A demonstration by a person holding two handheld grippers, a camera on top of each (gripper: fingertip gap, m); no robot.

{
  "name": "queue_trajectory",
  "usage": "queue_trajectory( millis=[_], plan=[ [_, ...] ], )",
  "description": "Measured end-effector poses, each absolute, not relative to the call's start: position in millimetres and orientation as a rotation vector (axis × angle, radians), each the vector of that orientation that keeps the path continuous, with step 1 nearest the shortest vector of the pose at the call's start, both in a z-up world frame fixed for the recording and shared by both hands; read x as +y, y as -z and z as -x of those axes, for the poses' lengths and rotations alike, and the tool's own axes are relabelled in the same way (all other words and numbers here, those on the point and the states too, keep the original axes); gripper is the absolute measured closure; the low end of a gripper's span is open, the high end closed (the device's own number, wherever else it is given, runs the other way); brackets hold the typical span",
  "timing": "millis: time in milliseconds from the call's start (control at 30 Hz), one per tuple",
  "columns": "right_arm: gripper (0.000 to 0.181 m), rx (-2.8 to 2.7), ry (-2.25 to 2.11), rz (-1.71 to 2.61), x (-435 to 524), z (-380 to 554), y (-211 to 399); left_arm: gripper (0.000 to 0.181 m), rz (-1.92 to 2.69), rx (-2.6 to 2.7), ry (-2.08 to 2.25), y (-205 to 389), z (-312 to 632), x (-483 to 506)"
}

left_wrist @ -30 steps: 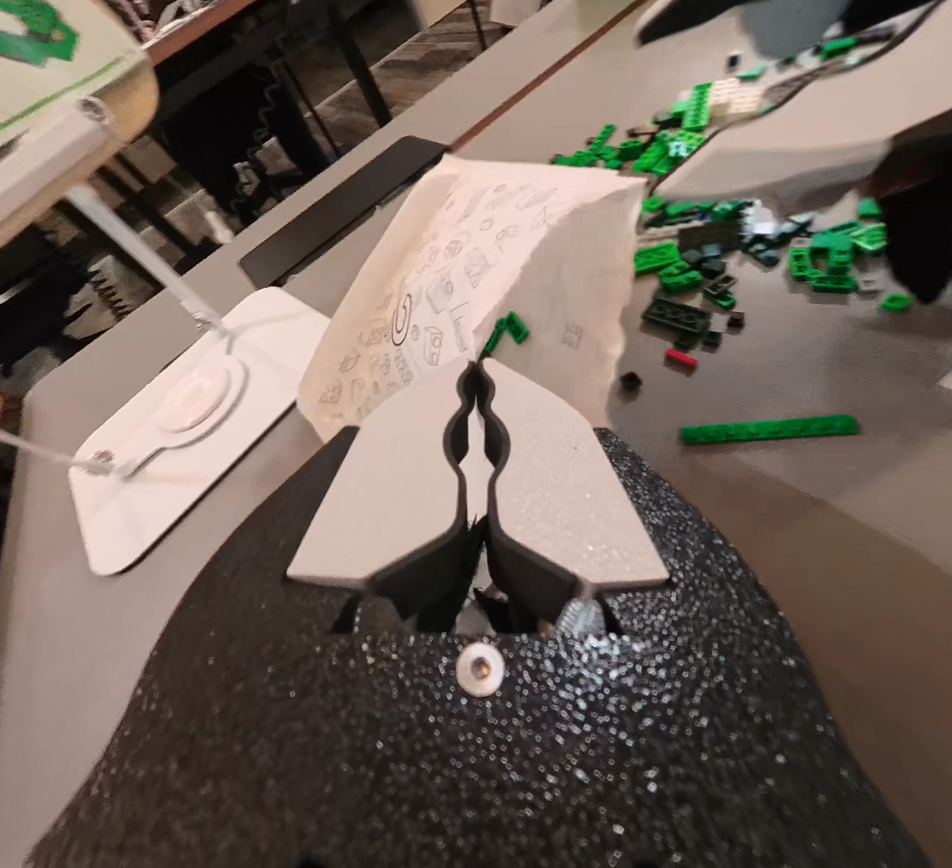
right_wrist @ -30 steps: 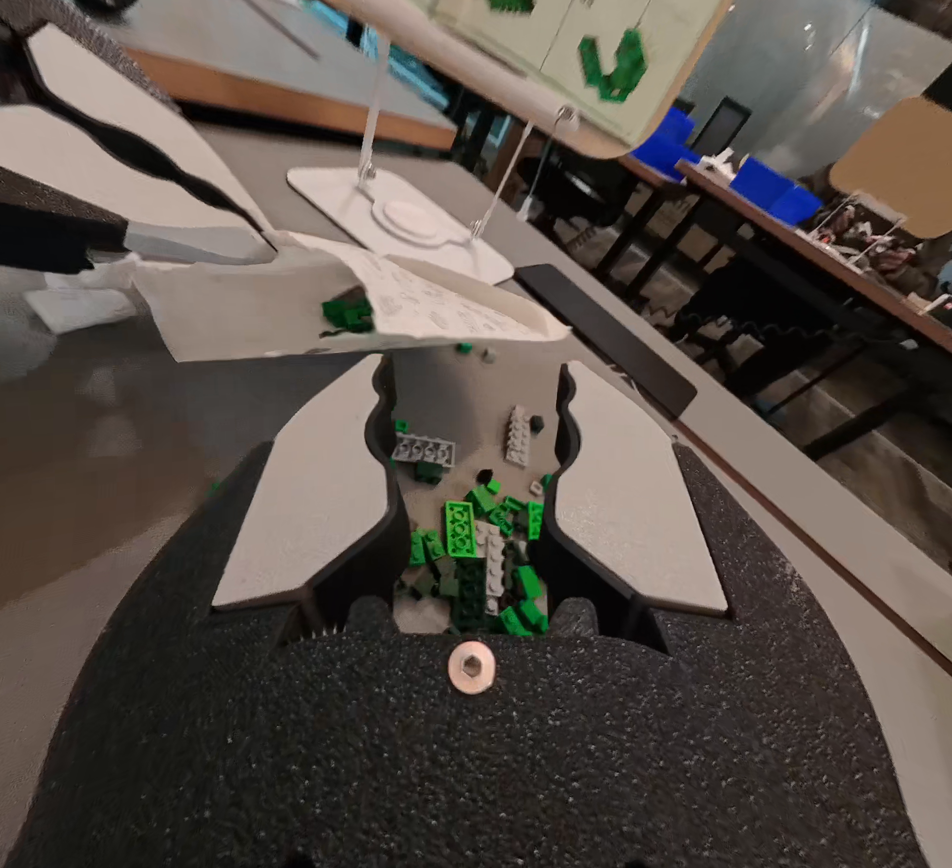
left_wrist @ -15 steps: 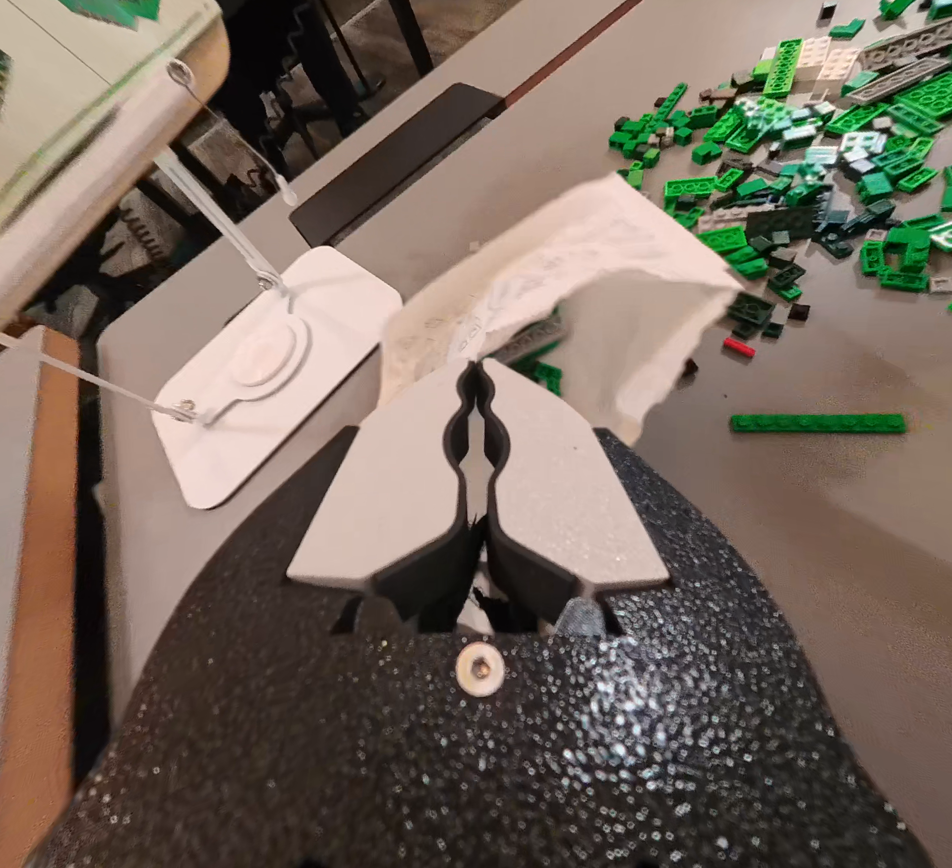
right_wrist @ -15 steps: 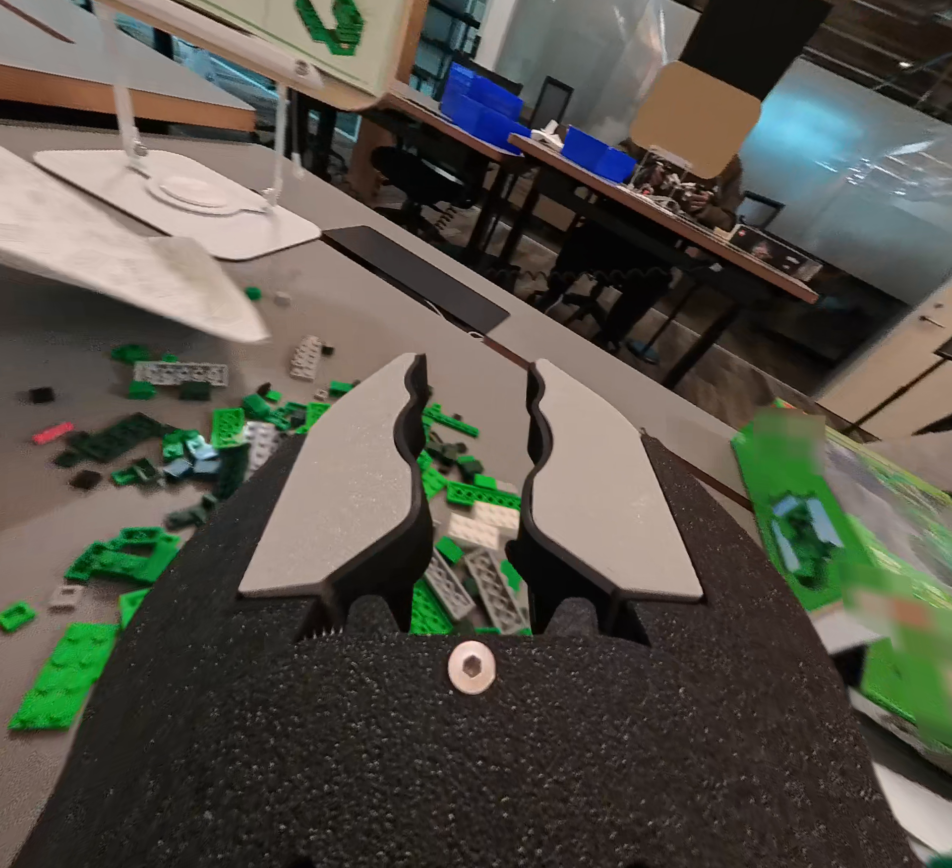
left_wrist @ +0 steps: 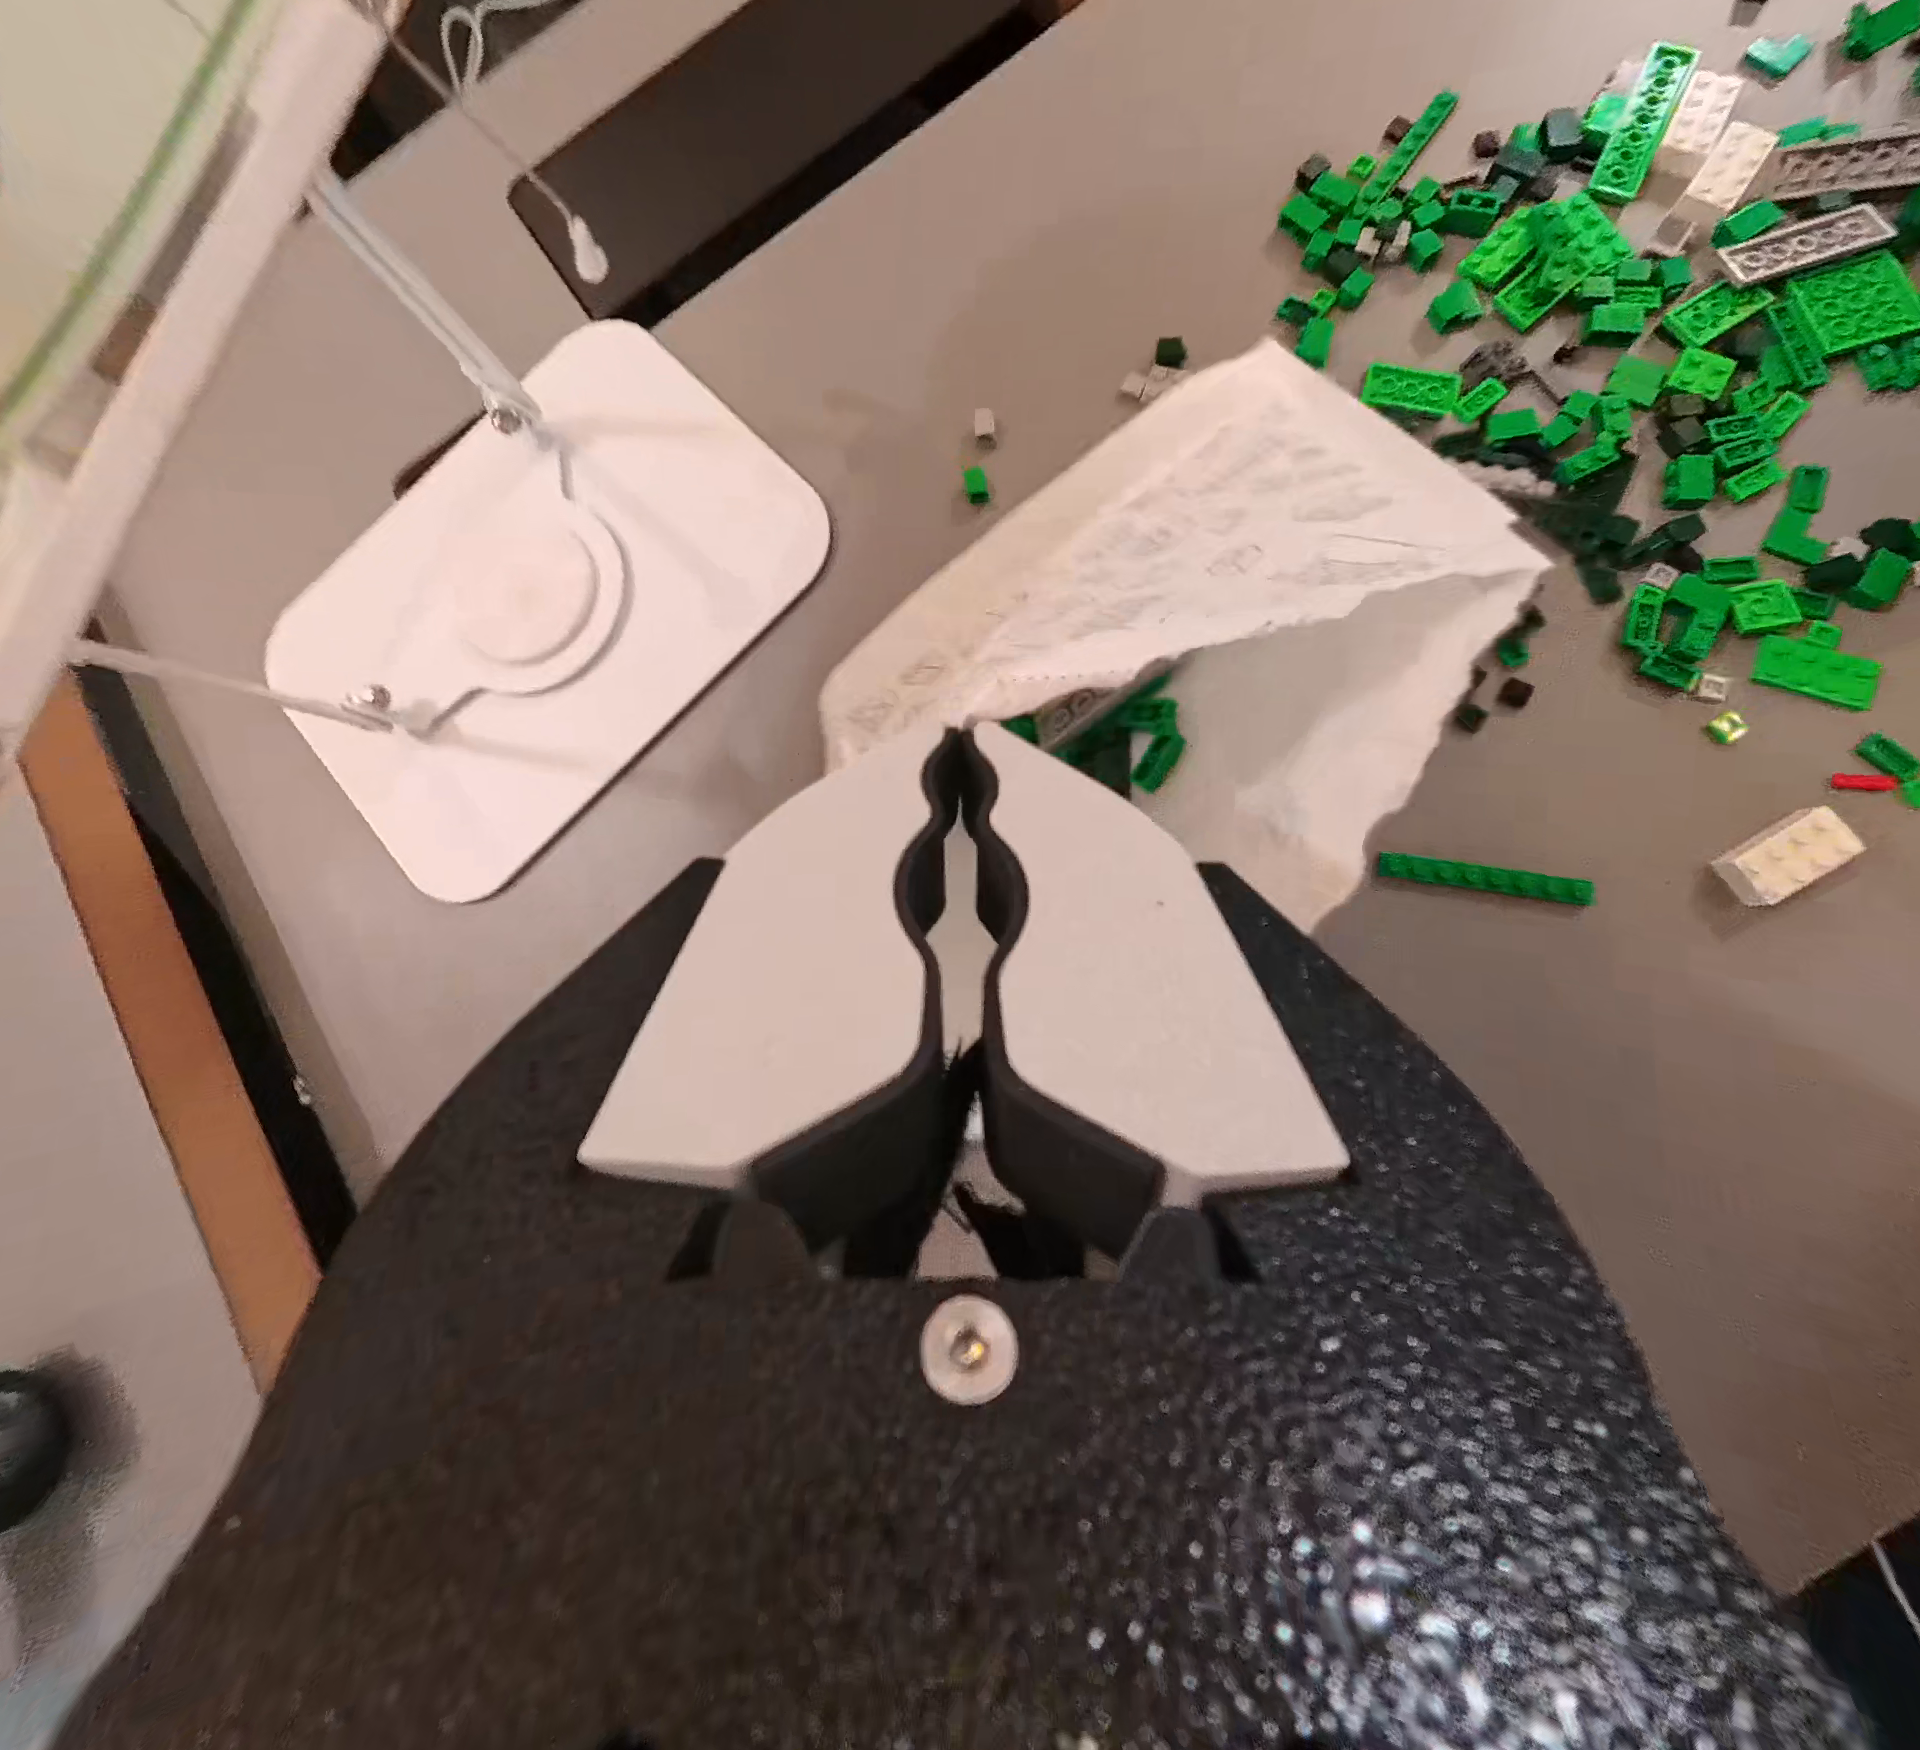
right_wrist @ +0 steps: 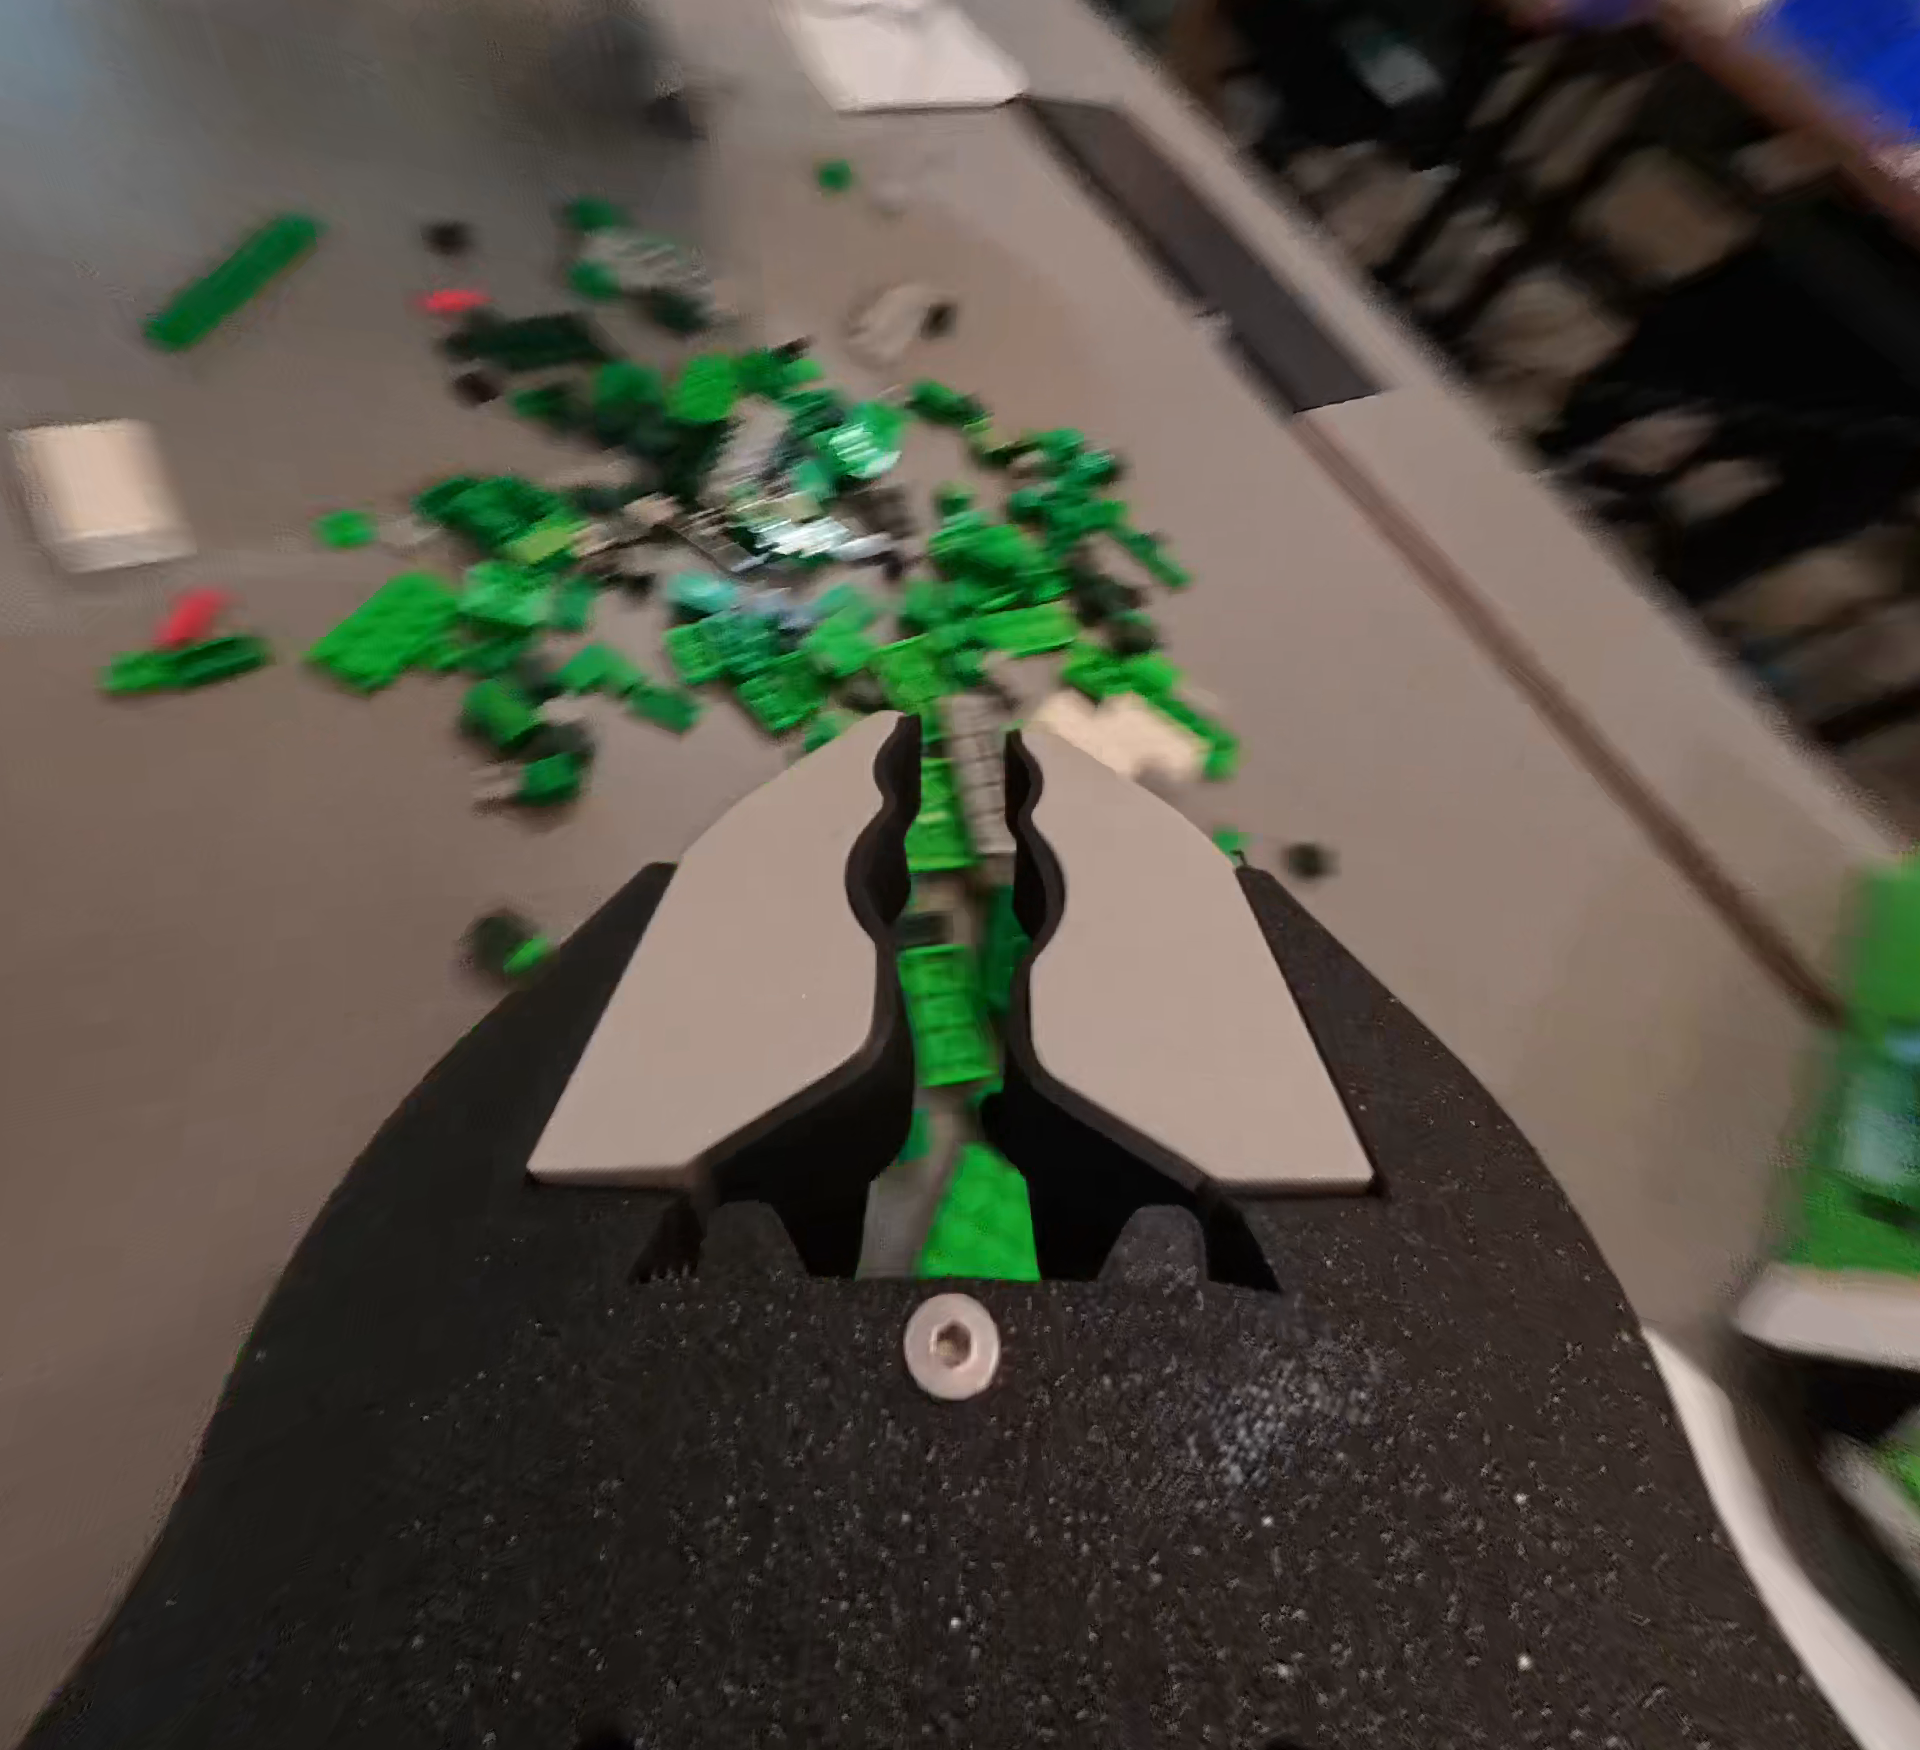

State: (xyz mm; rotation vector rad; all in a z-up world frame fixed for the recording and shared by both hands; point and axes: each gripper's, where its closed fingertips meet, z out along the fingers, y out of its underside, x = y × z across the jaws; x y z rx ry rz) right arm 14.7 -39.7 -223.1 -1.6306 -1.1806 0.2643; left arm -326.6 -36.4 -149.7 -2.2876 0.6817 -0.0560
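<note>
My left gripper (left_wrist: 961, 744) is shut on the edge of a white printed paper bag (left_wrist: 1195, 557), held open-mouthed above the grey table. A few green bricks (left_wrist: 1132, 744) lie inside the bag near my fingertips. A pile of green, grey and white bricks (left_wrist: 1662, 329) is spread on the table beyond the bag. My right gripper (right_wrist: 961, 744) is empty, its jaws a narrow gap apart, and hangs over the same brick pile (right_wrist: 779, 578). The right wrist view is blurred by motion.
A white stand base (left_wrist: 540, 599) with wire arms holds a tilted board (left_wrist: 156, 142) at the left. A black panel (left_wrist: 779, 90) lies by the table edge. A long green plate (left_wrist: 1486, 877), a white brick (left_wrist: 1792, 853) and a small red piece (left_wrist: 1865, 779) lie apart. A green box (right_wrist: 1870, 1077) sits at the right. Some 35 cm of space lies between my two pairs of fingers.
My left gripper has lifted and tilted with the bag, and more bricks lie on the table. My right gripper has swung down over the pile and its jaws have narrowed.
</note>
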Motion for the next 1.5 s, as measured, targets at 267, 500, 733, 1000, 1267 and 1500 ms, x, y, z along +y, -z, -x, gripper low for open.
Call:
queue_trajectory(
  millis=[267, 500, 733, 1000, 1267, 1500],
  plan=[
    [0.174, -1.495, -0.591, 1.981, -96, 20, 276, 0.181, 2.365, 0.641, 0.059, 160, 343, -36],
    [0.167, -1.43, -0.335, 2.261, -85, -3, 303, 0.181, 2.365, 0.65, 0.064, 157, 344, -39],
    [0.145, -1.287, -0.302, 2.246, -59, -7, 303, 0.181, 2.363, 0.668, 0.129, 158, 341, -40],
    [0.166, -1.336, -0.315, 2.245, -60, -3, 304, 0.181, 2.364, 0.689, 0.169, 160, 338, -41],
    [0.166, -1.357, -0.325, 2.035, -66, 24, 259, 0.181, 2.362, 0.749, 0.187, 163, 326, -42],
    [0.166, -1.363, -0.343, 1.372, -87, 175, 155, 0.181, 2.346, 0.835, 0.201, 165, 309, -42]
  ],
)
